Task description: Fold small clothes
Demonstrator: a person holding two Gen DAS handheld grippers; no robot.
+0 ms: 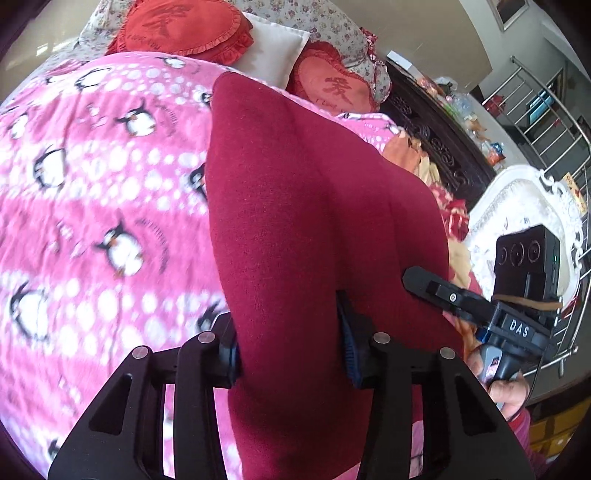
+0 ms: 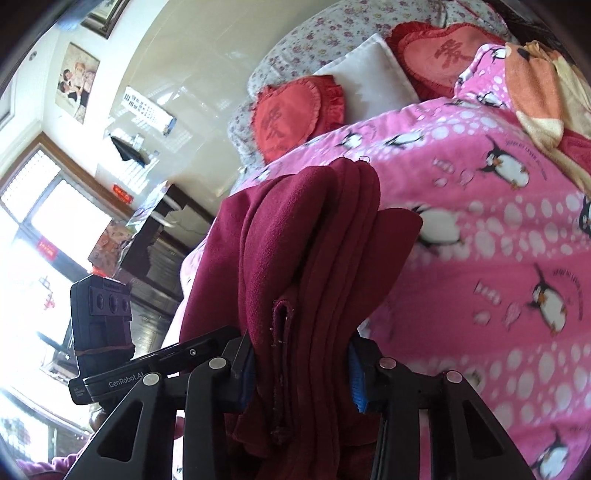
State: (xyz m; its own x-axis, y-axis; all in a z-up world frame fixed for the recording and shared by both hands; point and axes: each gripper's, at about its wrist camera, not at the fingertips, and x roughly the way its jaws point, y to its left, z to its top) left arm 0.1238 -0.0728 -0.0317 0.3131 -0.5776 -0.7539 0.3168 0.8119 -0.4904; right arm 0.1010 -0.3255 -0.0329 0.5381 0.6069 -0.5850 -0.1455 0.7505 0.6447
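A dark red garment (image 1: 295, 206) is held up above a pink penguin blanket (image 1: 92, 184). My left gripper (image 1: 291, 354) is shut on its near edge, and the cloth stretches flat away from the jaws. My right gripper (image 2: 299, 373) is shut on a bunched, several-layer fold of the same dark red garment (image 2: 306, 240), with a hemmed edge hanging at the jaws. The right gripper also shows in the left wrist view (image 1: 436, 288), at the garment's right side. The left gripper's body shows in the right wrist view (image 2: 110, 369), at the left.
The pink penguin blanket (image 2: 498, 240) covers a bed. Red heart cushions (image 1: 184, 26) and a white pillow (image 1: 273, 48) lie at the head. An orange and cream blanket (image 2: 543, 96) lies at the bed's side. A dark carved wooden frame (image 1: 443, 147) and metal railing (image 1: 546, 110) stand to the right.
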